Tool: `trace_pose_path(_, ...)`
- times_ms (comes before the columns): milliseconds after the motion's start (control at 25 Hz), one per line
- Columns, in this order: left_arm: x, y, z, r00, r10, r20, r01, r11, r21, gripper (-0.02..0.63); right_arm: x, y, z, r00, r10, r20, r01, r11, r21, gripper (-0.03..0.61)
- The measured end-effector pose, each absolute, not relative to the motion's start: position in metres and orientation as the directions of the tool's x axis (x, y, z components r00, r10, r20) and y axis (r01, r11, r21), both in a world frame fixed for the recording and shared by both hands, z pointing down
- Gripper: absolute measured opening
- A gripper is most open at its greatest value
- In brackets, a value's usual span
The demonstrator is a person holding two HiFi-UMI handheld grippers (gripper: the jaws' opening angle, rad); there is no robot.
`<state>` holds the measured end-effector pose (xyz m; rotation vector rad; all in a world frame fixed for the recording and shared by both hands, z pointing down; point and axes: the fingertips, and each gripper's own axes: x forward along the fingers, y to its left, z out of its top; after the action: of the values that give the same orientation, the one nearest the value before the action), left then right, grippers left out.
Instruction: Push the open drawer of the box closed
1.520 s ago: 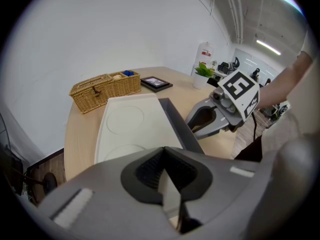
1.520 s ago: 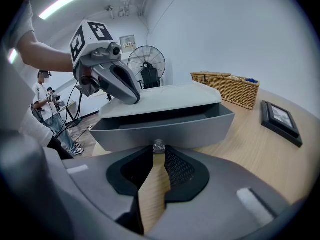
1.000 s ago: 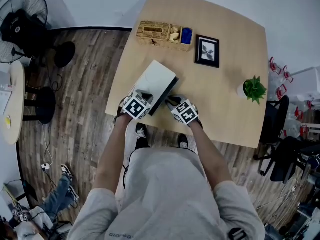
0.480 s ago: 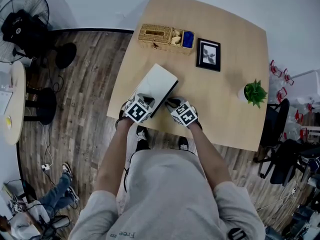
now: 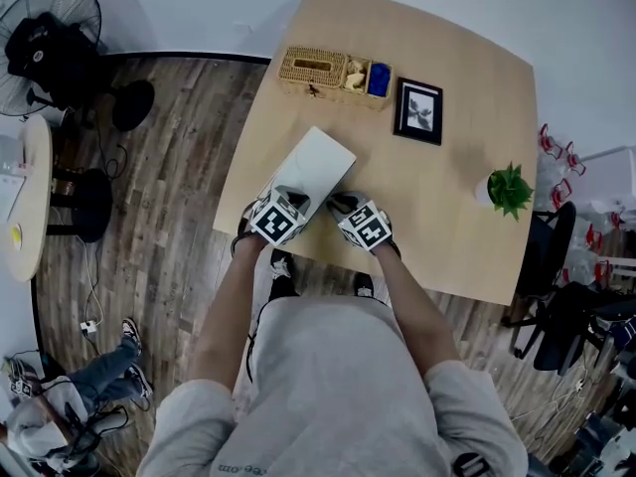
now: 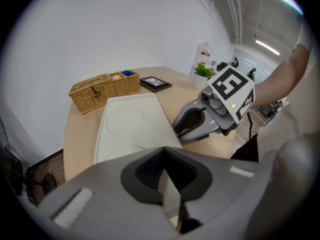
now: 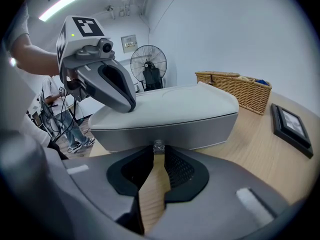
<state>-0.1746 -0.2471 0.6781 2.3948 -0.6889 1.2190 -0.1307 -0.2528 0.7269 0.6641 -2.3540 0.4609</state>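
Observation:
A white box (image 5: 320, 160) lies on the wooden table (image 5: 447, 227) near its front edge. Its drawer front (image 7: 165, 130) sits flush with the body. My left gripper (image 5: 288, 197) rests shut on the box's near end, over the lid (image 6: 127, 129). My right gripper (image 5: 344, 205) is at the box's long side. In the right gripper view its jaws (image 7: 159, 149) stand a narrow gap apart, closed around the small drawer knob (image 7: 159, 145). The left gripper (image 7: 122, 103) shows there on top of the box. The right gripper (image 6: 184, 130) shows beside the box in the left gripper view.
A wicker basket (image 5: 333, 71) and a framed picture (image 5: 418, 110) stand at the table's back. A small potted plant (image 5: 509, 189) is at the right. A fan (image 5: 45, 33) and a round side table (image 5: 20, 207) stand on the floor to the left, chairs (image 5: 556, 296) to the right.
The dark open strip along the box's right side has vanished; the drawer has slid in flush. Both grippers have barely shifted.

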Motion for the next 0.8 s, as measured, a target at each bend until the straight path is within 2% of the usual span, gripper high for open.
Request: trace_pose_path(800, -0.1747, -0.2488, 0.6783, 0.505, -0.263, 0.822, -0.577, -0.812, 0.094, 0.052, -0.1349, -0.2592, 0.7274, -0.651, -0.337, 0.680, -0.577, 0.802, -0.154, 0.071)
